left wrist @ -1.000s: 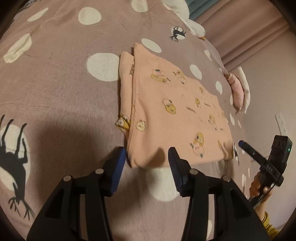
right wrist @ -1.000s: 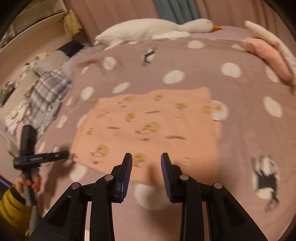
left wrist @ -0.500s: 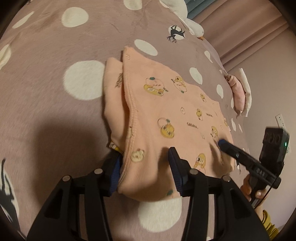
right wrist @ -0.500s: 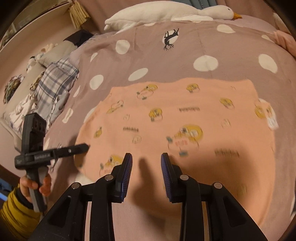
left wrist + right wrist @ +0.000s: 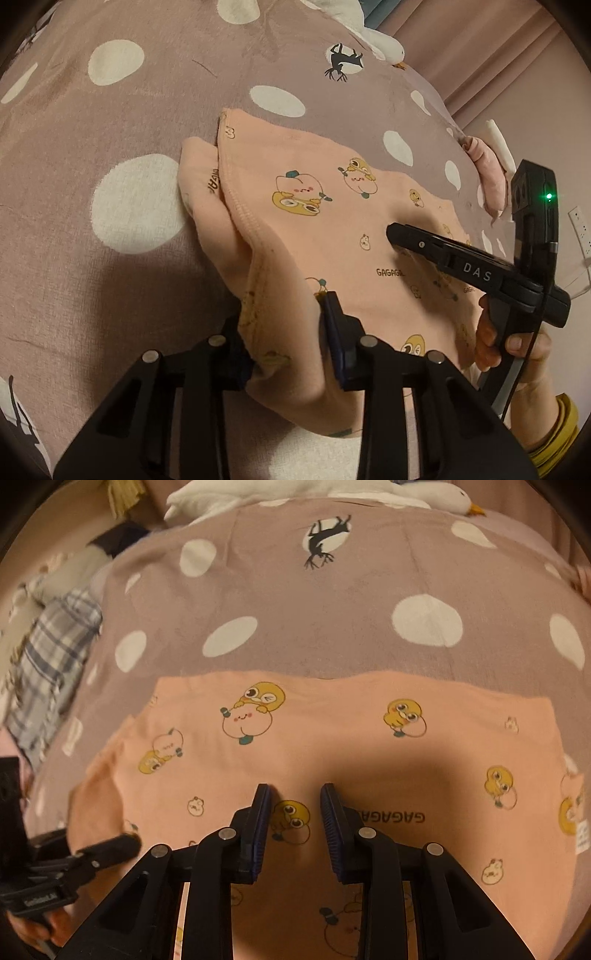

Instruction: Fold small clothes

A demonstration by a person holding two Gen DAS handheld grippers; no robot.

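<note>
A peach garment point(image 5: 332, 236) printed with yellow cartoon chicks lies folded on the spotted mauve bedspread point(image 5: 110, 258); it also fills the right wrist view point(image 5: 332, 738). My left gripper point(image 5: 284, 332) straddles the garment's near corner, and the cloth bunches up between its open fingers. My right gripper point(image 5: 293, 812) is open, its fingers pressed down on the middle of the garment; it also shows in the left wrist view point(image 5: 399, 230) from the side. The left gripper shows at the left edge of the right wrist view point(image 5: 122, 843).
A white goose plush point(image 5: 332, 491) lies at the bed's far end. Plaid and other clothes point(image 5: 48, 653) are heaped at the left. A pink folded item point(image 5: 487, 177) lies near the bed's right edge, by the wall.
Both grippers have moved forward onto the garment. The left one now has the near corner between its fingers; the right one has gone from the edge to the garment's middle.
</note>
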